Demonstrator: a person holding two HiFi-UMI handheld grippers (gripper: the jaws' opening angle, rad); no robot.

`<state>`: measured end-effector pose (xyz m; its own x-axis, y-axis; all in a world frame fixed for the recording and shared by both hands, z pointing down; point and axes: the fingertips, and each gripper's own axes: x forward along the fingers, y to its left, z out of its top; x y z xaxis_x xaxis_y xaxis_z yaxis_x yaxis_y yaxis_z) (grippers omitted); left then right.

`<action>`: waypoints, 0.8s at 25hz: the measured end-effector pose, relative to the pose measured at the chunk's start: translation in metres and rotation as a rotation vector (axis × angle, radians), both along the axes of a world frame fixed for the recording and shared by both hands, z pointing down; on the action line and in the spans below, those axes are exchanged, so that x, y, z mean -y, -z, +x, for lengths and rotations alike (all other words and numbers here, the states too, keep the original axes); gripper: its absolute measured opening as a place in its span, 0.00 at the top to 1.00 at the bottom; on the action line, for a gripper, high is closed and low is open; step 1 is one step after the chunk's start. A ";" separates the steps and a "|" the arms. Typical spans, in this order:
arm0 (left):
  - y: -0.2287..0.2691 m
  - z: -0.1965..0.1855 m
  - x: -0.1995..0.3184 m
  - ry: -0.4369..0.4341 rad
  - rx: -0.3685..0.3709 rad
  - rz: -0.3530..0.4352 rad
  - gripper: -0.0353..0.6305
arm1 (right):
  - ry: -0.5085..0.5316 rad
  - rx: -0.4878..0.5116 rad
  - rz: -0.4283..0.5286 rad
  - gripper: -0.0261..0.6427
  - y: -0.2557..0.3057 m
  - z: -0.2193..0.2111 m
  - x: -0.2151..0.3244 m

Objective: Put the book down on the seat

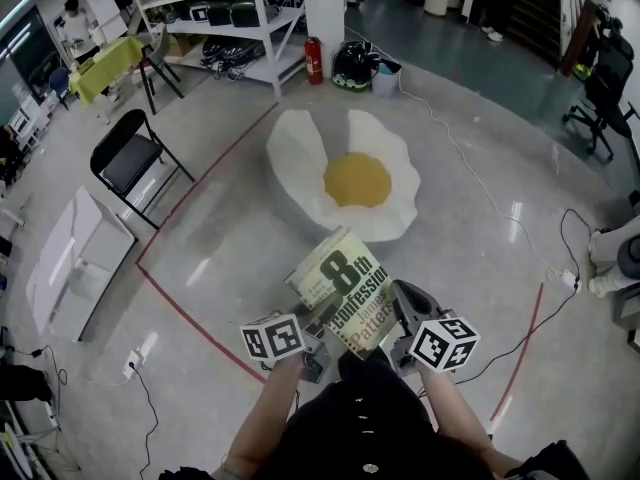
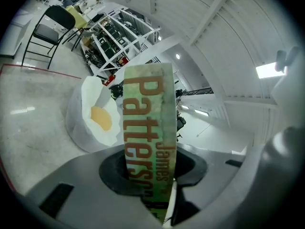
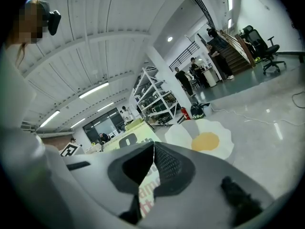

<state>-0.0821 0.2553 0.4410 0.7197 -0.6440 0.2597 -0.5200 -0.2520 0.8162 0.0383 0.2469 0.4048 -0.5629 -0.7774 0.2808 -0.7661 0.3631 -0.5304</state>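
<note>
1. The left tool (image 2: 151, 173) grips the book (image 1: 340, 288) at its lower left corner. Its dark pads press either side of the spine, which stands upright between them.
2. The book is a thick paperback with a pale green and cream cover. It carries a large dark "8th", the word "Confession" under it, and rust-orange author lettering that also runs along the spine. The cover looks glossy, and the block of pages shows as a lighter band at the upper left edge.
3. The book hangs tilted in the air above the floor (image 1: 480, 158), just short of the near edge of the seat (image 1: 300, 153) and not on it.
4. The right tool (image 3: 151, 168) is pinched narrowly on the book's right edge, with a thin sliver of cover between its ribbed black pads.
5. The seat is a soft, rounded cushion shaped like a fried egg. It has a lobed white rim with raised sides and a round yellow yolk (image 1: 357, 180) in the middle.
6. The floor is smooth grey concrete with a sheen, and a red line (image 1: 190, 318) crosses it left of the seat.
</note>
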 end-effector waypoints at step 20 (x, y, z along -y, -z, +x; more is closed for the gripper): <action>-0.006 0.032 0.137 0.058 -0.024 -0.028 0.71 | 0.044 0.027 -0.039 0.94 -0.013 0.032 0.140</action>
<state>-0.0498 0.1182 0.4465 0.6878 -0.6773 0.2610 -0.5130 -0.1993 0.8349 0.0701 0.1071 0.4173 -0.6038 -0.7407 0.2946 -0.7352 0.3745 -0.5651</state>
